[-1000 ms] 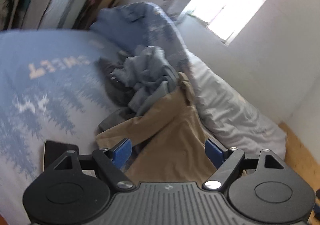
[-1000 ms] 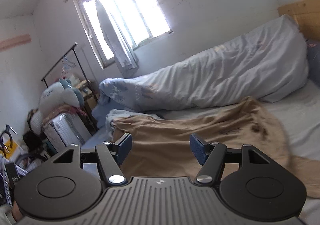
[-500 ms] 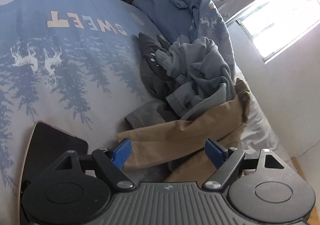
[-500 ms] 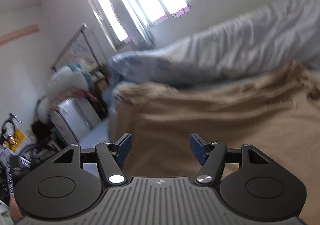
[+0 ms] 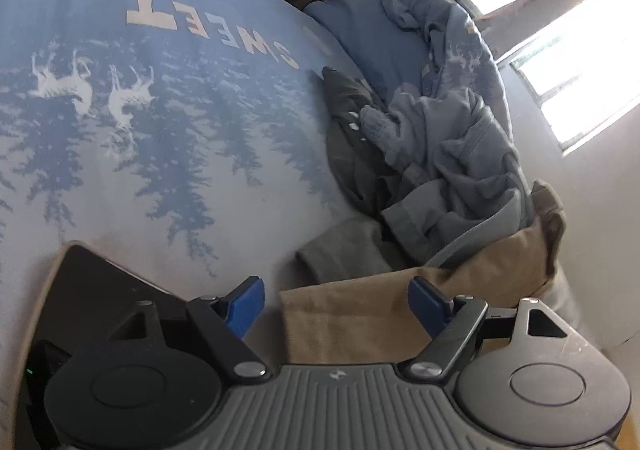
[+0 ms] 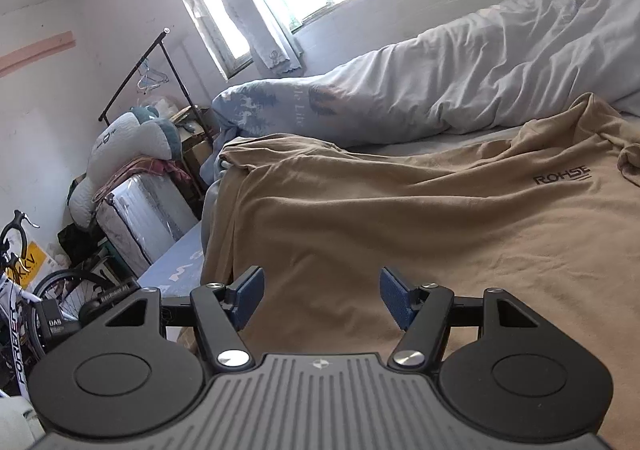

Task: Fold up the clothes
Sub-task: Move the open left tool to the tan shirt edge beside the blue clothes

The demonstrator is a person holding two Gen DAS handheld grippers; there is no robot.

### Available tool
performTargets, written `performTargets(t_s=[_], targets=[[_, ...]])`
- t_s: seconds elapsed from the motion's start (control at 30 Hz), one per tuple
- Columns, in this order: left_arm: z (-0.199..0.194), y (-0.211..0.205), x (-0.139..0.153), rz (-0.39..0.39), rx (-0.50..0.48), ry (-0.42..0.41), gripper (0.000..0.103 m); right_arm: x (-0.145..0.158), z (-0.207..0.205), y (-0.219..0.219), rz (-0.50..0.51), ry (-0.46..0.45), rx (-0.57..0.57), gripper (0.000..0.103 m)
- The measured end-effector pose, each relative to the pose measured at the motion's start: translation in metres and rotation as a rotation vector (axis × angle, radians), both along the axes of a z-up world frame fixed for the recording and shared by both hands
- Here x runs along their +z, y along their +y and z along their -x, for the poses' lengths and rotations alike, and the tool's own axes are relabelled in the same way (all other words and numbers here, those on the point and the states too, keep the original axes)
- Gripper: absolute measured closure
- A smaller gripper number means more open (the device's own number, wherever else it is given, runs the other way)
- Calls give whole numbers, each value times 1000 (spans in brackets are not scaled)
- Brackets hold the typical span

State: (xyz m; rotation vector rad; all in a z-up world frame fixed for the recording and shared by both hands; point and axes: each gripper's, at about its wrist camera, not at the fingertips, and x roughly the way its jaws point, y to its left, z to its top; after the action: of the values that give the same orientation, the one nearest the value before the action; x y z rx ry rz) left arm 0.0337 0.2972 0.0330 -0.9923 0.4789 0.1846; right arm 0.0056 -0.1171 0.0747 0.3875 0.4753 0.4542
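A tan shirt [image 6: 420, 217] with a dark logo lies spread over the bed in the right wrist view. My right gripper [image 6: 320, 296] hovers low over its near part, jaws open, nothing between the pads. In the left wrist view a corner of the same tan shirt [image 5: 360, 314] lies between the open jaws of my left gripper [image 5: 336, 304], and the blue pads do not press on it. Beyond it sits a heap of grey-blue clothes [image 5: 440, 153] with a dark grey garment [image 5: 348, 129] beside it.
The bed has a blue sheet [image 5: 160, 129] printed with trees and deer. A dark flat board [image 5: 92, 290] lies by the left gripper. A rolled white duvet [image 6: 480, 69] runs along the wall. A bicycle [image 6: 24, 290], boxes and a clothes rail [image 6: 160, 57] stand beside the bed.
Both grippers have dropped closer to the bed. The left view has rolled and now shows the tan shirt's corner between its jaws; the right view now sits just above the shirt.
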Motion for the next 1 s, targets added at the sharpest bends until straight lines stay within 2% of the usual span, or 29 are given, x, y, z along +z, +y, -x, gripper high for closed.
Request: performTargets(t_s=[0.2, 0.4, 0.57, 0.73, 0.87, 1.0], targets=[[-3, -13, 11, -45, -29, -26, 25, -4, -1, -7, -12, 25, -20, 36], [0, -13, 9, 6, -26, -19, 25, -6, -4, -8, -24, 36, -20, 36], [3, -17, 15, -25, -12, -18, 25, -8, -4, -8, -25, 40, -17, 36], [7, -17, 13, 54, -32, -18, 25, -8, -3, -9, -27, 21, -29, 36], [10, -24, 13, 37, -31, 30, 25, -9, -4, -7, -30, 29, -27, 36], [19, -28, 8, 97, -17, 85, 25, -8, -3, -6, -27, 19, -17, 36]])
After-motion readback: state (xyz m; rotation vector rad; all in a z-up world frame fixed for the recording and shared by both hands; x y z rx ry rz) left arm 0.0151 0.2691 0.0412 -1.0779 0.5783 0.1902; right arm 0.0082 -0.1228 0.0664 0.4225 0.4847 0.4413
